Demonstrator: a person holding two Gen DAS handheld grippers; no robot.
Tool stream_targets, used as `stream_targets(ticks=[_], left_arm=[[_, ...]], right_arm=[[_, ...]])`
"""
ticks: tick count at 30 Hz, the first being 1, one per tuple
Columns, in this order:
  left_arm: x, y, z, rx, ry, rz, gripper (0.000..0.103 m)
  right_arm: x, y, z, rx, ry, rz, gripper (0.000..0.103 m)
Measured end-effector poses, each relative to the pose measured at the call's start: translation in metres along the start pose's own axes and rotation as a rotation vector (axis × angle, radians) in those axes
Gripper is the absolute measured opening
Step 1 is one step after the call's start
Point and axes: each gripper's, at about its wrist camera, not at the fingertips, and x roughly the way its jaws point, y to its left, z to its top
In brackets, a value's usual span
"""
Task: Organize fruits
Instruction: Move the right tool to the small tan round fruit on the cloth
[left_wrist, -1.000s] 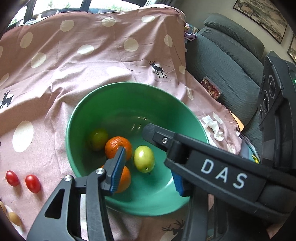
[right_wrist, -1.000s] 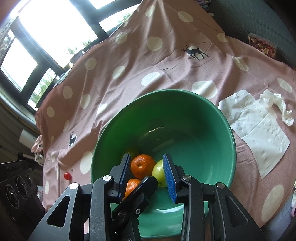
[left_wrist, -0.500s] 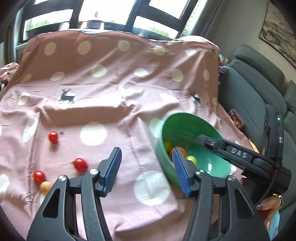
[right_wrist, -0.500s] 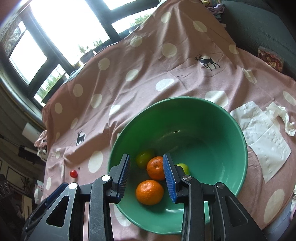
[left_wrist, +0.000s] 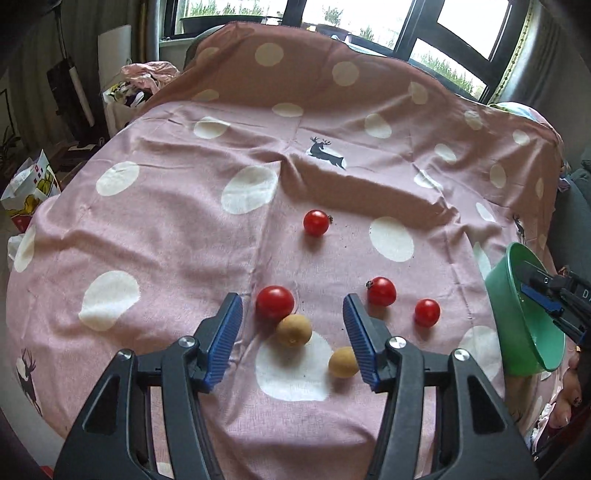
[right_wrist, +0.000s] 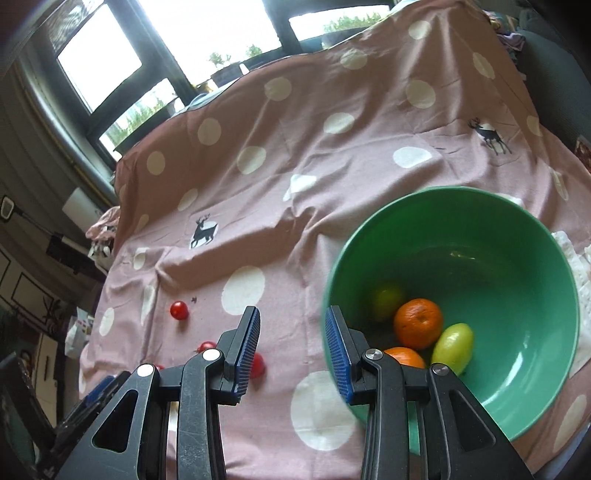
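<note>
Cloth (left_wrist: 177, 229): pink, white-dotted, fills both views.
Bowl (right_wrist: 517, 229): green, right of right-wrist frame; holds two oranges (right_wrist: 418, 323) and two green fruits (right_wrist: 452, 342).
Left gripper (left_wrist: 292, 328): lower centre, jaws closing, nothing gripped; red tomato (left_wrist: 275, 302) and tan fruit (left_wrist: 294, 329) lie between them on the cloth.
Right gripper (right_wrist: 291, 341): lower centre, partly open, empty, beside bowl rim.
Loose tomatoes (left_wrist: 381, 291): centre-right, left-wrist frame.

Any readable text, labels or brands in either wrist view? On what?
"D": on the right tongs, cut off at the edge of the left wrist view; the rest is out of view.
Paper bag on the floor: coloured print, too blurred to read.
Nothing else legible.
</note>
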Motion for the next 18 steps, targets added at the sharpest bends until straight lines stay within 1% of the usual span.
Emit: stream_targets(ticks=[2, 4, 7, 10, 12, 15, 16, 18], left_arm=[[0.005, 0.002, -0.002, -0.010, 0.021, -0.018, 0.050], [0.010, 0.000, -0.004, 0.003, 0.028, -0.033, 0.047], [0.020, -0.003, -0.007, 0.020, 0.062, -0.028, 0.042], [0.028, -0.003, -0.008, 0.018, 0.083, -0.026, 0.031], [0.031, 0.000, -0.009, 0.011, 0.093, -0.036, 0.026], [0.035, 0.003, -0.009, -0.010, 0.109, -0.051, 0.023], [0.036, 0.004, -0.008, -0.014, 0.112, -0.047, 0.020], [0.039, 0.006, -0.009, -0.013, 0.115, -0.035, 0.020]], right_arm=[[0.013, 0.012, -0.003, -0.018, 0.040, 0.037, 0.037], [0.028, 0.025, -0.007, -0.036, 0.094, 0.075, 0.037], [0.049, 0.040, -0.016, -0.057, 0.172, 0.097, 0.037], [0.062, 0.059, -0.029, -0.111, 0.253, 0.118, 0.037], [0.066, 0.070, -0.038, -0.157, 0.303, 0.171, 0.037], [0.072, 0.082, -0.051, -0.204, 0.362, 0.217, 0.037], [0.075, 0.086, -0.055, -0.219, 0.377, 0.219, 0.037], [0.078, 0.090, -0.060, -0.235, 0.394, 0.210, 0.036]])
